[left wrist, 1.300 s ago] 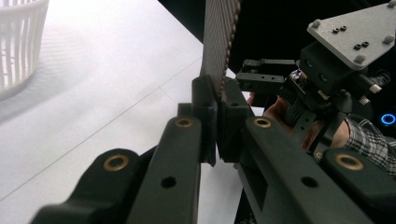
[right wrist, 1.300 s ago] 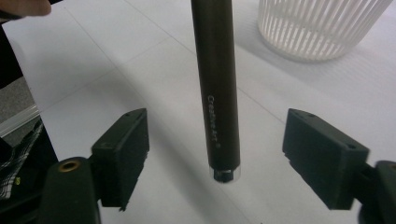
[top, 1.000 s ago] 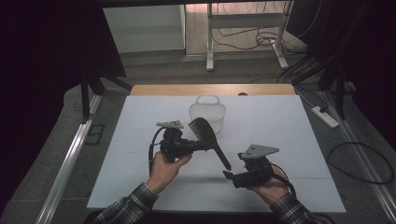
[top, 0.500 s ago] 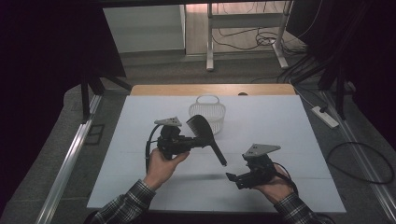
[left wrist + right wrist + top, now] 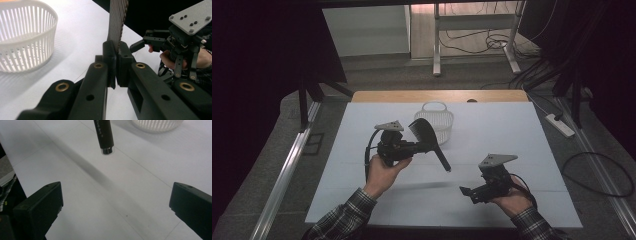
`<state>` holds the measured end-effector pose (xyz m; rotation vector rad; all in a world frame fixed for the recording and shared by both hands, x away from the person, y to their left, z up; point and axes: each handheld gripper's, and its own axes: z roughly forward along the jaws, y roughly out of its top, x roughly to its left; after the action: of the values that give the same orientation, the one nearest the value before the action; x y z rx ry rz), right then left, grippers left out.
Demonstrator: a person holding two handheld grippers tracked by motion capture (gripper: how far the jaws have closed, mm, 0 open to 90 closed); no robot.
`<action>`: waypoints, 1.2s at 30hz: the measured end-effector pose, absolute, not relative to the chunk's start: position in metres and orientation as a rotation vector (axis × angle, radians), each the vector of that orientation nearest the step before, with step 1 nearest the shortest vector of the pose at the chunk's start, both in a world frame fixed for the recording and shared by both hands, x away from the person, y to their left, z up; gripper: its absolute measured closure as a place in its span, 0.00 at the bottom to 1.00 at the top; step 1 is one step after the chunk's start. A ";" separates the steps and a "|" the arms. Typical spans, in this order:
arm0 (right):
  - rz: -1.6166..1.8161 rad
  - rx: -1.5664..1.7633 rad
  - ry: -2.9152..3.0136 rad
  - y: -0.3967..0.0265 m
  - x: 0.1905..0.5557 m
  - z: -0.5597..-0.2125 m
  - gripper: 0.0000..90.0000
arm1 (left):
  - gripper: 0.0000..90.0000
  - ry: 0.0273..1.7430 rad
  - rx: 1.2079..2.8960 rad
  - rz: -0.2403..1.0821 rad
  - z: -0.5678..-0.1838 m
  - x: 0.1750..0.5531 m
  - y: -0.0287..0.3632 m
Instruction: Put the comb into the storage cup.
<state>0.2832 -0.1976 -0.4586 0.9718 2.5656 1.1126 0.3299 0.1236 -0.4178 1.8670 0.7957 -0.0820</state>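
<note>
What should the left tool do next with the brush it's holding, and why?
Probably carry the brush toward the basket and lower it in. The left tool is shut on the brush, which hangs above the table beside the basket, while the right tool is open and holds nothing.

A lab or test room set up for recording: a table covered with a plain white sheet stands between dark curtains; loose cables lie on the bare floor behind it; a power strip sits beside it; metal rails run along its sides.
</note>
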 end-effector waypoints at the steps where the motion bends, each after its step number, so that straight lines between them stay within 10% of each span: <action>1: 1.113 0.972 2.573 -0.199 0.283 -0.459 0.00 | 0.97 0.797 1.866 -0.083 -0.418 0.330 0.124; 36: 1.033 1.150 2.483 -0.257 0.270 -0.460 0.00 | 0.97 0.827 1.839 0.014 -0.390 0.352 0.145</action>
<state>0.2696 -0.2571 -0.4600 1.1500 2.4826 1.0327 0.3523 0.1447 -0.3903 1.8387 0.8272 0.0140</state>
